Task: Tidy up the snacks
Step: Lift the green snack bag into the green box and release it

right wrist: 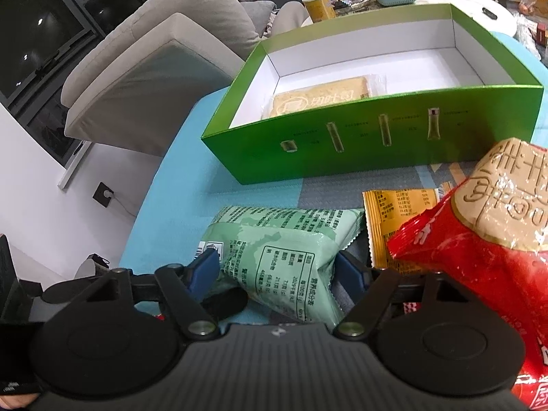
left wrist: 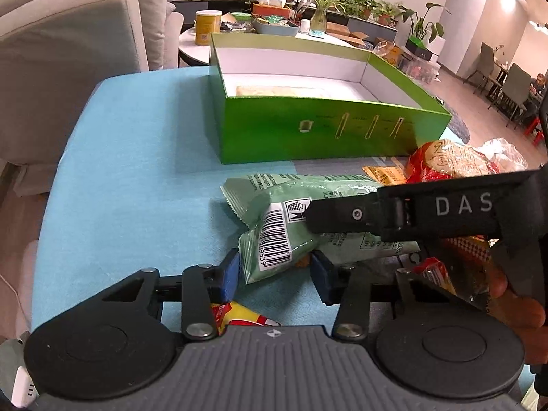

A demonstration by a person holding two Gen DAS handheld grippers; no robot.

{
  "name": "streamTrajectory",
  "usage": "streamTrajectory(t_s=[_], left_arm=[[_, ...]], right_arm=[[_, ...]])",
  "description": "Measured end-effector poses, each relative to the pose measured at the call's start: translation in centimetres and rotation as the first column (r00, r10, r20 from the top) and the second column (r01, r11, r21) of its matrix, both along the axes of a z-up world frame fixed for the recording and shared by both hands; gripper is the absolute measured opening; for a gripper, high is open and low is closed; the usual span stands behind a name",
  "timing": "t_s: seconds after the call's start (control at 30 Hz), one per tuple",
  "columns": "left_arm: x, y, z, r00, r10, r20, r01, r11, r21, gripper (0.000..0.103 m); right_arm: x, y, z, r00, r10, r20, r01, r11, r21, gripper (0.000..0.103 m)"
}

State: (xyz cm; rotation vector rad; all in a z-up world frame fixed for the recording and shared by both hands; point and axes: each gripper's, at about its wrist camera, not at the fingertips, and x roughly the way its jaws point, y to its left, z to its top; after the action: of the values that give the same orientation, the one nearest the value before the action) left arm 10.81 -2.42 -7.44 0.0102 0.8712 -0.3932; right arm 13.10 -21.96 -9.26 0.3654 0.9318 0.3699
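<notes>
1. Jaws first: the left gripper (left wrist: pixel 274 275) has its blue pads against the two sides of a pale green snack packet (left wrist: pixel 274 239), pinching its near end where the barcode label sits. The right gripper (right wrist: pixel 279 274) has its blue pads on either side of the same green packet (right wrist: pixel 277 260), the left pad at its edge and the right pad touching its crimped side; whether they truly press cannot be told for sure.
2. Largest on the bench (left wrist: pixel 120 171), which is covered in light blue cloth, is an open green box (left wrist: pixel 308 130) with a white inside, standing beyond the packets.
3. Inside the box, near its left end, lies one flat beige packet (right wrist: pixel 318 101) in clear wrap.
4. A red packet (right wrist: pixel 479 257) with a tan printed panel rises at the right of the right wrist view, close to the camera and overlapping the right gripper's frame.
5. The green packet lies on the bench in front of the box, well apart from it.
6. An orange-yellow packet (right wrist: pixel 394 226) lies flat just right of the green one, its edge under the red packet.
7. A red and yellow wrapper (left wrist: pixel 239 315) shows below the left gripper's fingers.
8. A yellow can (left wrist: pixel 207 27) stands on a round white table behind the box.
</notes>
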Motion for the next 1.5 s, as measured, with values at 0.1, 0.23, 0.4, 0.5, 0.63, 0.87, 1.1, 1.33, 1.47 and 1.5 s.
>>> streamTrajectory(t_s=[0.1, 0.23, 0.4, 0.5, 0.63, 0.87, 1.1, 1.33, 1.47, 1.5], left_arm=[[-0.5, 0.0, 0.5, 1.0, 0.001, 0.016, -0.001, 1.0, 0.002, 0.041], [-1.3, 0.0, 1.6, 0.999, 0.001, 0.049, -0.001, 1.0, 0.003, 0.041], [-2.4, -0.1, 3.1, 0.996, 0.002, 0.087, -0.001, 1.0, -0.004, 0.041], [-2.9, -0.4, 3.9, 0.994, -0.001, 0.109, 0.001, 1.0, 0.002, 0.041], [-3.3, -0.9, 5.0, 0.99, -0.007, 0.14, 0.006, 1.0, 0.011, 0.041], [-2.2, -2.3, 7.1, 0.982, -0.015, 0.187, 0.008, 0.999, 0.04, 0.041], [0.2, -4.1, 8.7, 0.975, -0.04, 0.22, 0.027, 0.998, 0.059, 0.041], [3.4, -4.8, 8.7, 0.974, -0.027, 0.223, 0.011, 0.997, 0.075, 0.042], [5.1, -5.2, 8.0, 0.977, -0.023, 0.213, 0.001, 0.995, 0.101, 0.042], [5.6, -5.3, 7.7, 0.978, -0.022, 0.209, -0.001, 0.994, 0.108, 0.042]], right_arm=[[-0.2, 0.1, 0.3, 1.0, -0.001, 0.012, 0.001, 1.0, 0.003, 0.078], [-0.8, 0.1, 1.2, 0.999, -0.004, 0.04, 0.004, 1.0, 0.004, 0.078], [-1.7, -0.2, 2.5, 0.997, -0.009, 0.083, 0.007, 1.0, 0.016, 0.078], [-2.2, -0.5, 3.1, 0.995, -0.012, 0.103, 0.01, 1.0, 0.026, 0.078], [-2.7, -0.8, 3.9, 0.991, -0.017, 0.132, 0.013, 0.999, 0.033, 0.078], [-1.7, -1.4, 6.0, 0.982, -0.02, 0.186, 0.014, 0.999, 0.033, 0.078], [0.2, -2.1, 8.0, 0.964, -0.044, 0.26, 0.041, 0.999, 0.017, 0.078], [2.7, -2.8, 8.0, 0.96, -0.054, 0.275, 0.047, 0.998, 0.03, 0.078], [4.2, -3.0, 7.3, 0.961, -0.068, 0.268, 0.058, 0.997, 0.044, 0.078], [4.6, -3.0, 7.0, 0.962, -0.071, 0.263, 0.06, 0.997, 0.049, 0.078]])
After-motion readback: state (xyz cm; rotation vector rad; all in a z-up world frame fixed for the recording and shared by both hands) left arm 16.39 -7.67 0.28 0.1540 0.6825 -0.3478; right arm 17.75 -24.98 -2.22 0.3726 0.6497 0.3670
